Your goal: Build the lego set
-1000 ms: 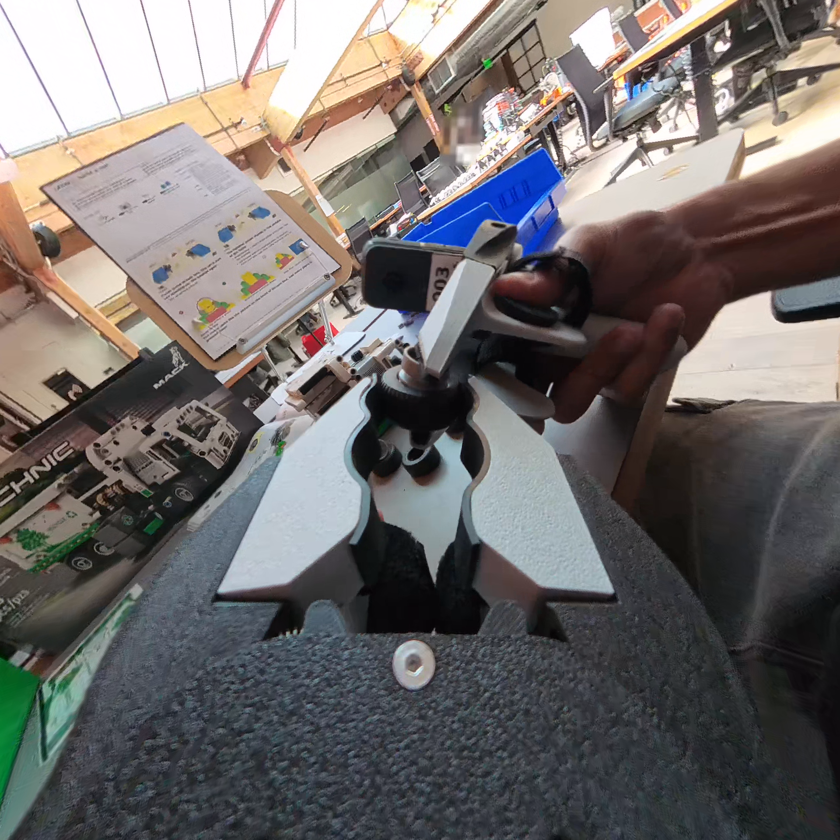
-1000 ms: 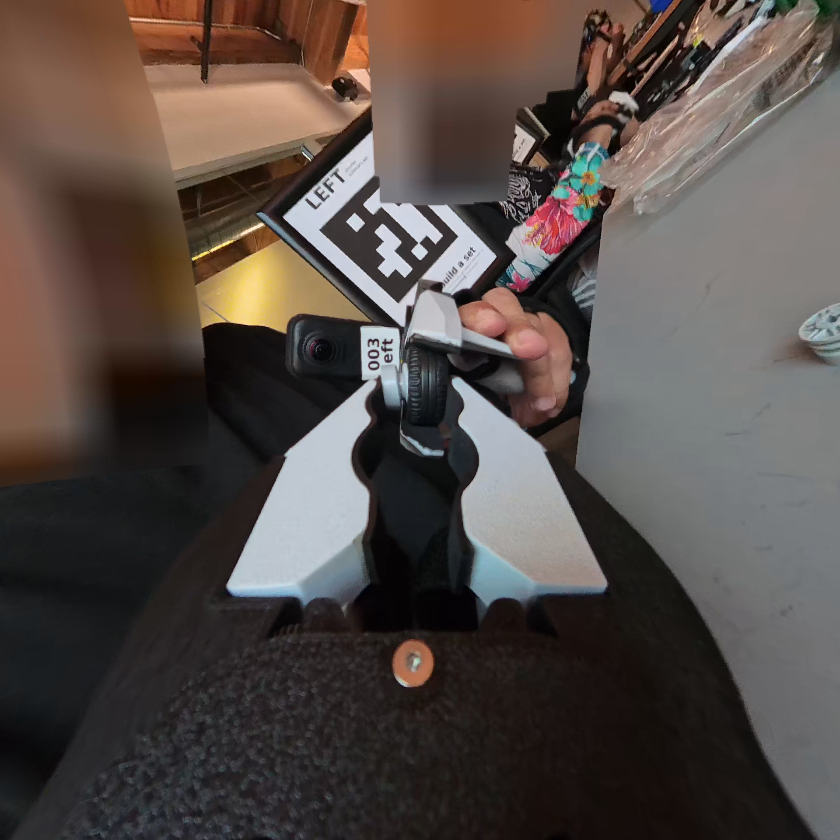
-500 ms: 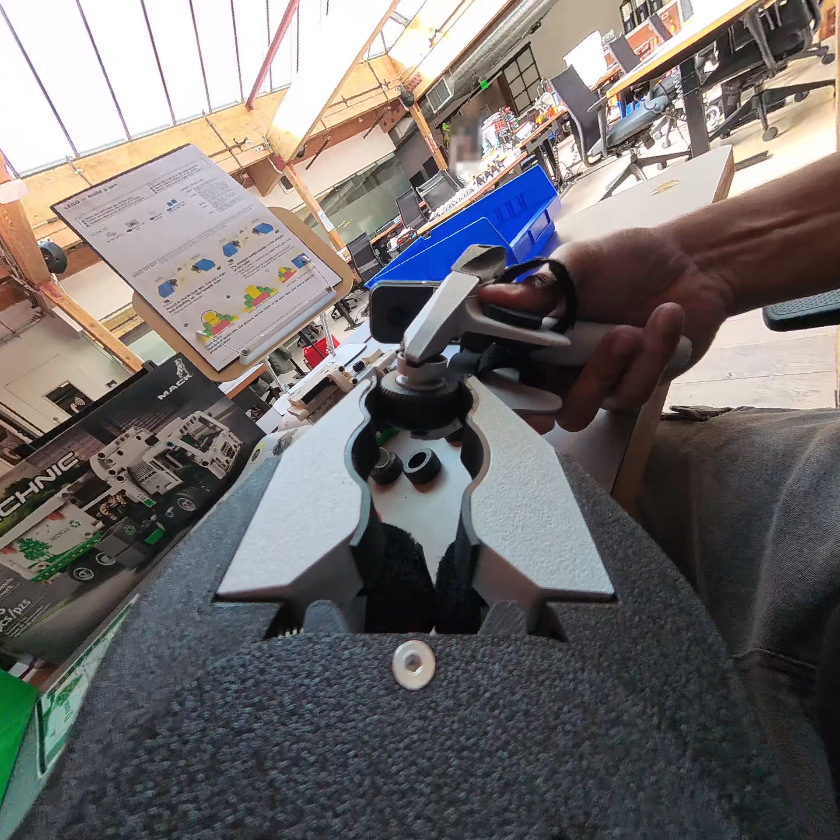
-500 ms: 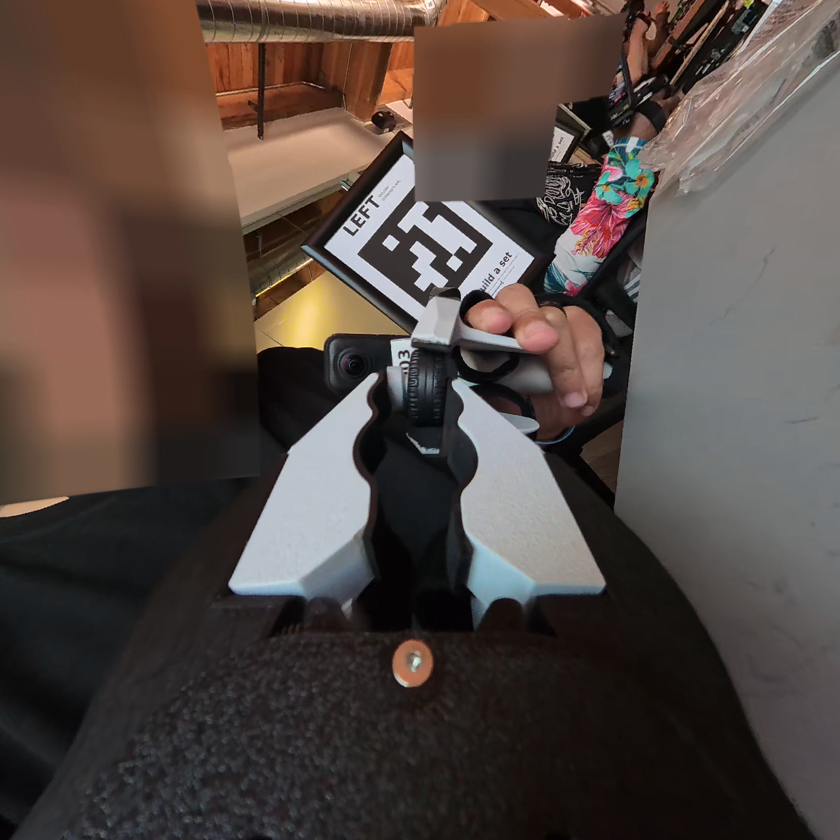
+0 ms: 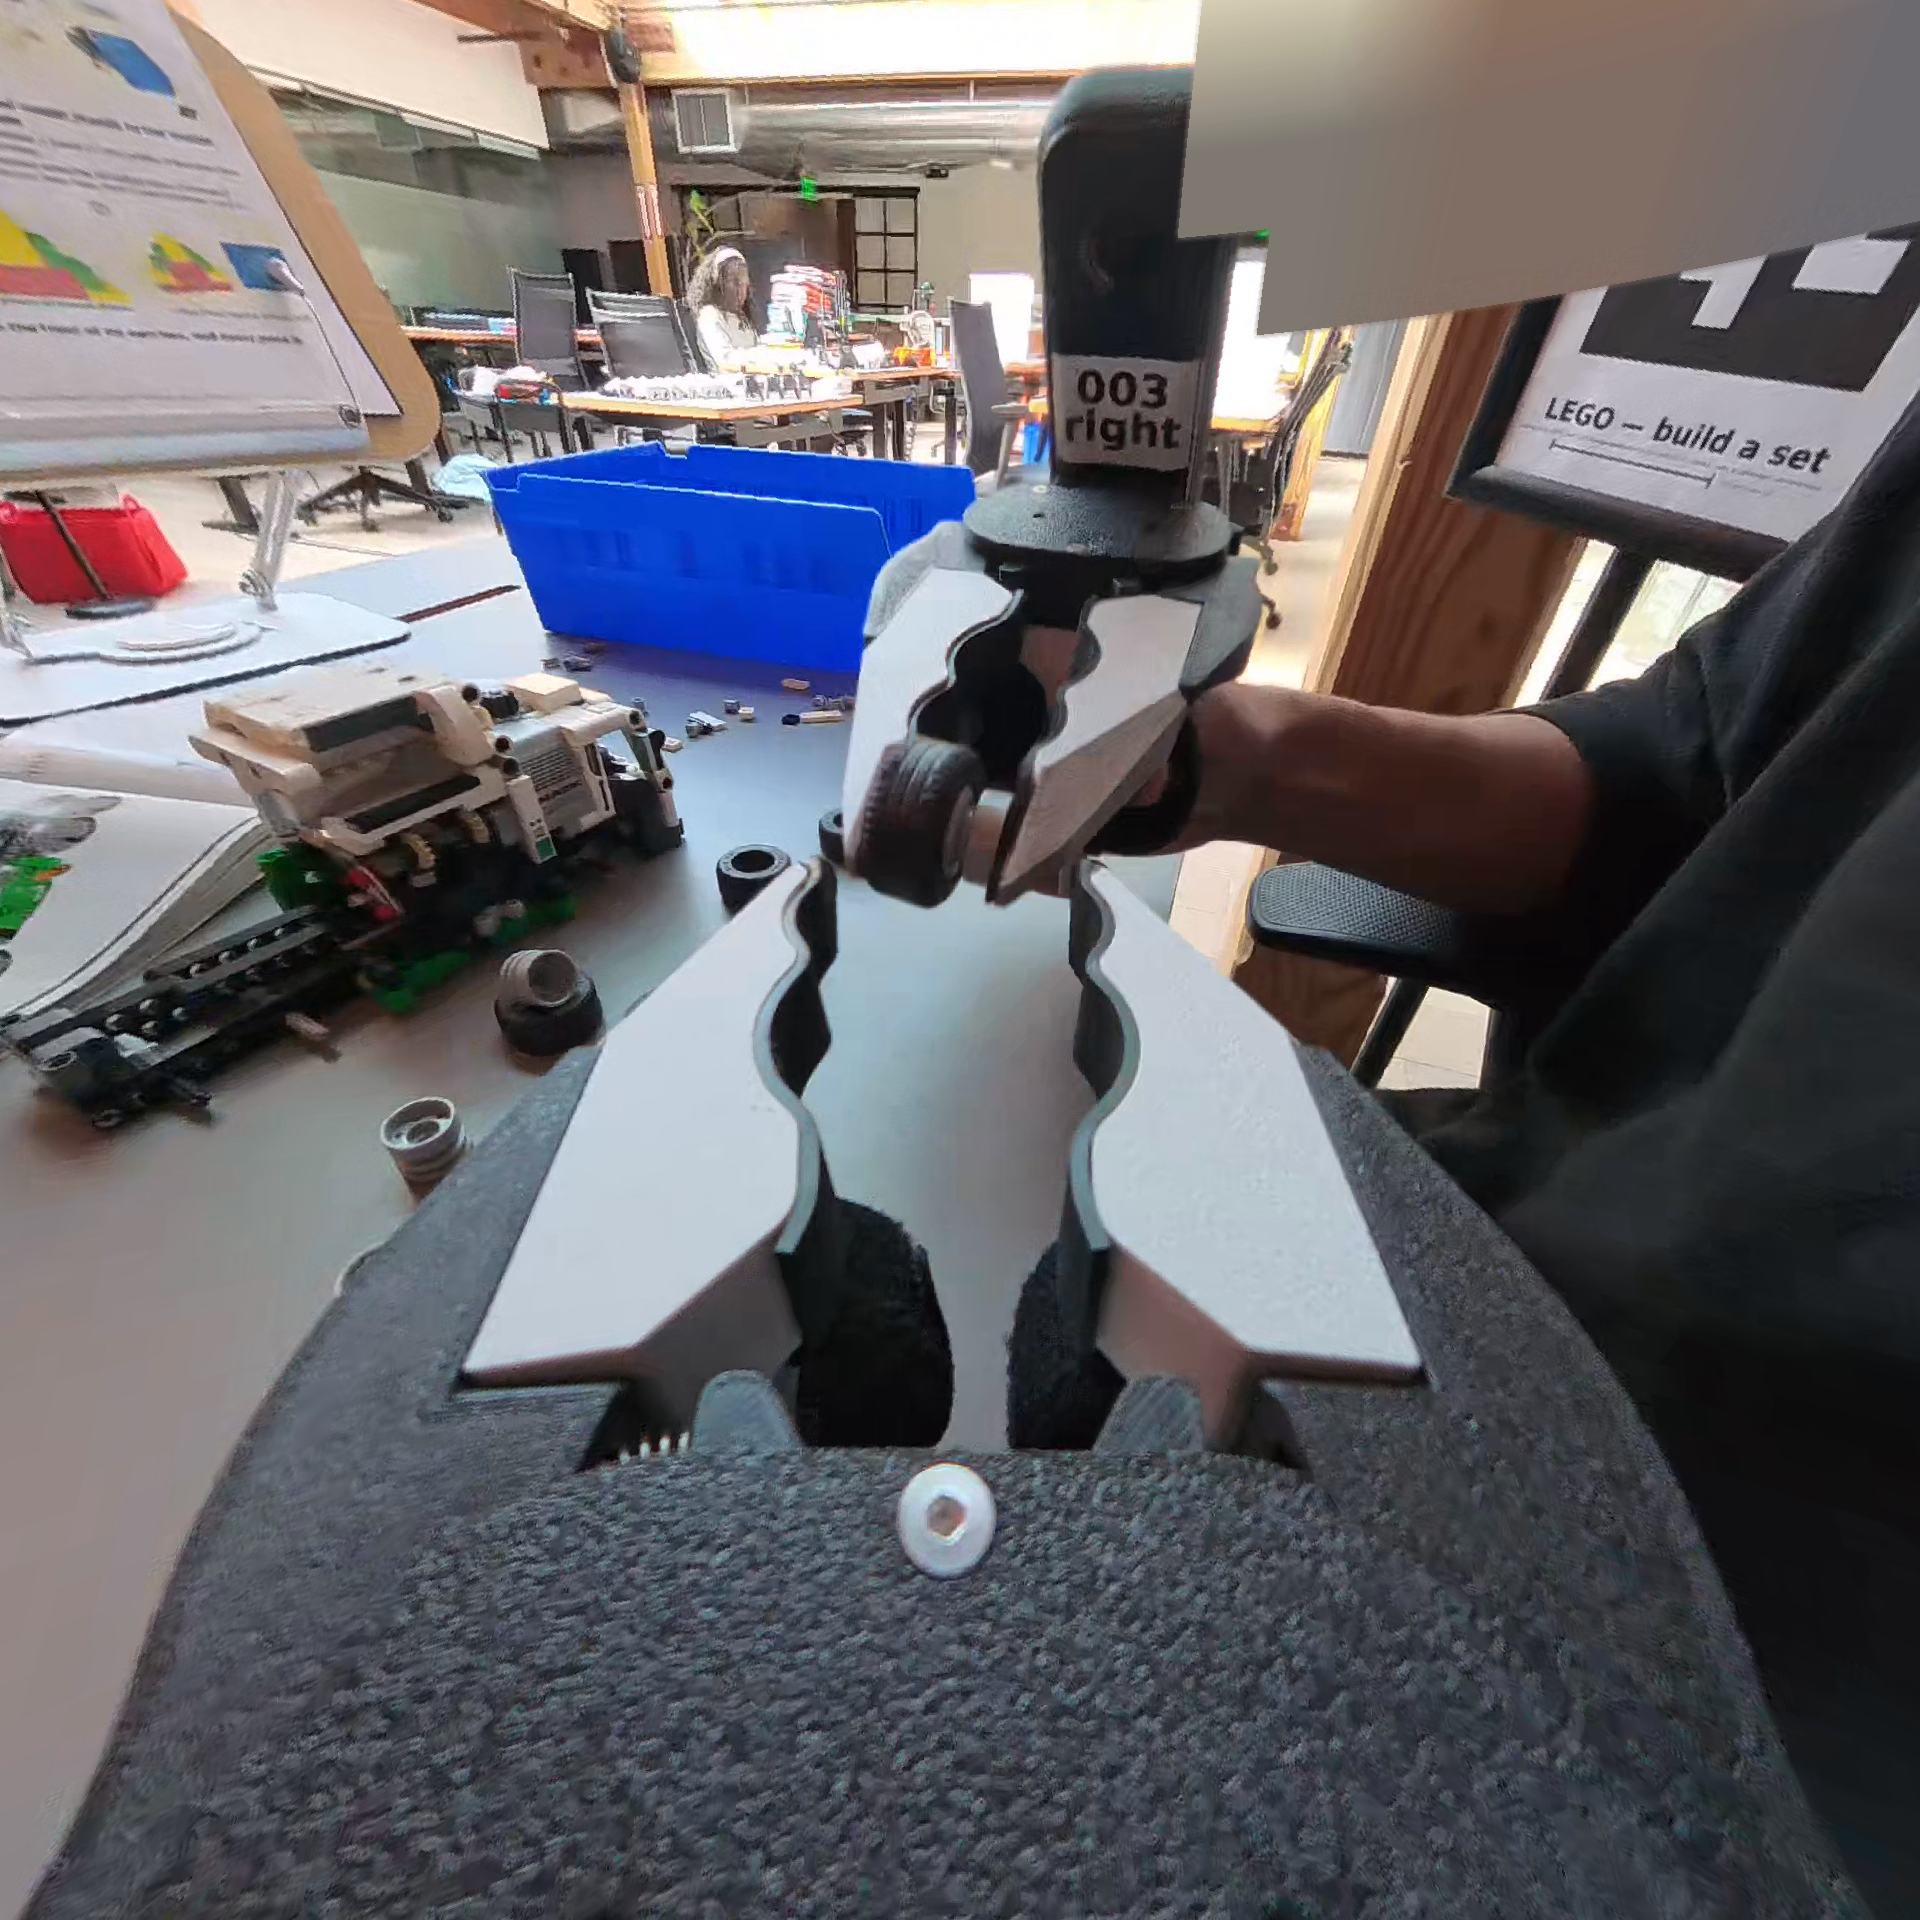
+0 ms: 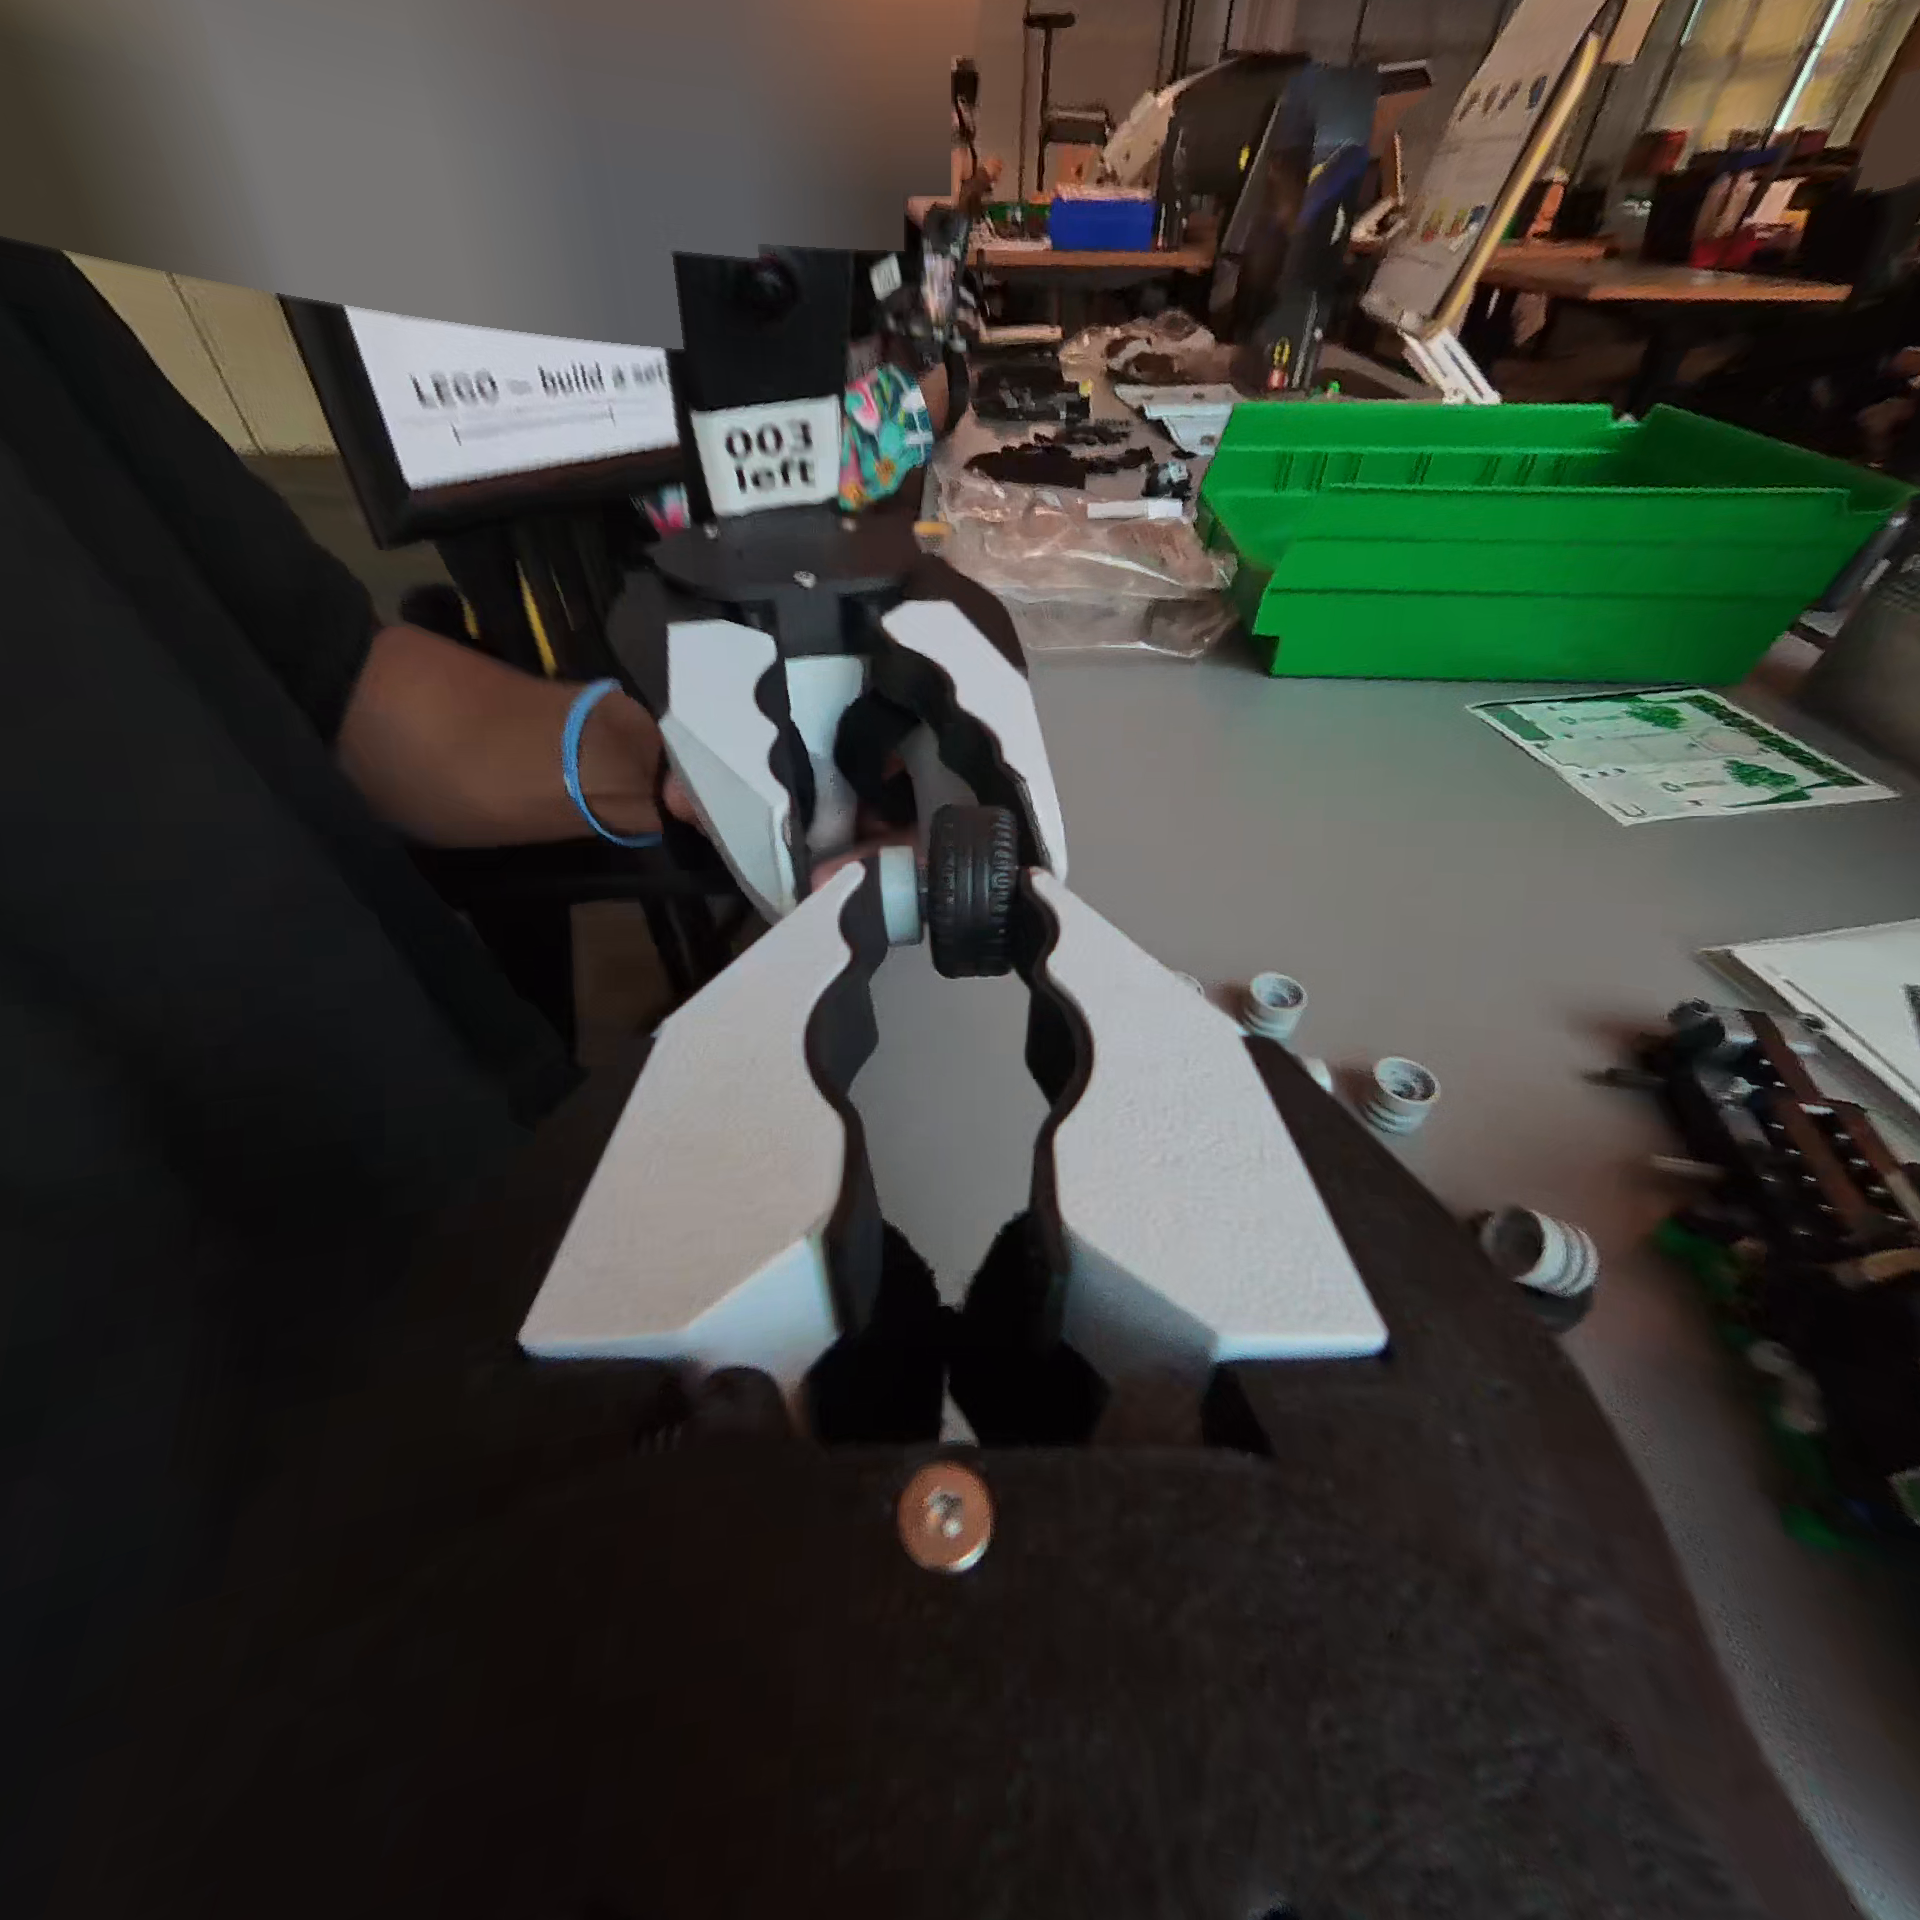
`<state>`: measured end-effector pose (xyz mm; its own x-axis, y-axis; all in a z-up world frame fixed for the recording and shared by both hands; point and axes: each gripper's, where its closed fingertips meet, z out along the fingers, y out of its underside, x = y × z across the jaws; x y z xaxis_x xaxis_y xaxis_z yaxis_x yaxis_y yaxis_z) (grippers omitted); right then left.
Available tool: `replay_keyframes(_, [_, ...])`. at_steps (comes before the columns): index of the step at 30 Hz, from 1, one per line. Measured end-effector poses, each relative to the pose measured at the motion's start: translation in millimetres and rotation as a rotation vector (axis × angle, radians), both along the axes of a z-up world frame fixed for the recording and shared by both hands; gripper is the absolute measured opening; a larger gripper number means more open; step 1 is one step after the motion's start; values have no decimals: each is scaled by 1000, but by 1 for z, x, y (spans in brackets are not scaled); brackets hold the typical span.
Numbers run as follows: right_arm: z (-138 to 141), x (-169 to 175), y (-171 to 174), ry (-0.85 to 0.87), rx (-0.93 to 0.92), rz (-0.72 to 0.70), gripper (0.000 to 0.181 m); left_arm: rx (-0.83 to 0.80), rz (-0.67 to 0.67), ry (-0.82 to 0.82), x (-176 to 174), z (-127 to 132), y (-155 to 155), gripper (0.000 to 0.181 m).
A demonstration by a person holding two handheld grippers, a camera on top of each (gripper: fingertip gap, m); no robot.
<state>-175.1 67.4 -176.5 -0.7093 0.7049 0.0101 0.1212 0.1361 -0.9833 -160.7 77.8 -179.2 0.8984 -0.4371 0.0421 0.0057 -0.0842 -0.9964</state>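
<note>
Both grippers have dropped from mid-air to just over the table (image 5: 935,1039), and your left gripper (image 5: 951,894) has let go: where its fingers clamped the wheel (image 5: 920,821) half a second ago, they now stand wide apart and empty, tips just short of it. Your right gripper (image 6: 945,904) alone carries the wheel (image 6: 971,894), fingers clamped across it, grey hub (image 6: 899,896) against one tip and black tyre against the other. That reads as the tyre-on-hub step finished, leaving the wheel ready for the truck (image 5: 436,769), which sits at ten o'clock in the left wrist view, well apart from both grippers. Seen from the right wrist, the table is bare straight ahead at twelve, with the green bins (image 6: 1538,551) beyond; loose hubs (image 6: 1403,1091) lie near at three o'clock, and the black frame (image 6: 1766,1132) past them. From the left wrist, a spare tyre (image 5: 750,875) sits at eleven, just beside the left fingertip, and another tyre (image 5: 549,1003) at nine; the table edge runs close at two o'clock, so a dropped wheel could roll off there. The blue bin (image 5: 717,571) at twelve stands well clear.
</note>
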Motion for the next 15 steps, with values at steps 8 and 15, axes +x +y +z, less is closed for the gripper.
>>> replay_keyframes(8, [-21, 5, -1, 261, 545, -109, 23, 33, -6, 233, 7, -16, -6, 37])
replay_keyframes(15, [-23, 4, 7, 348, 737, -227, 23, -20, -29, 115, 8, -15, -4, 37])
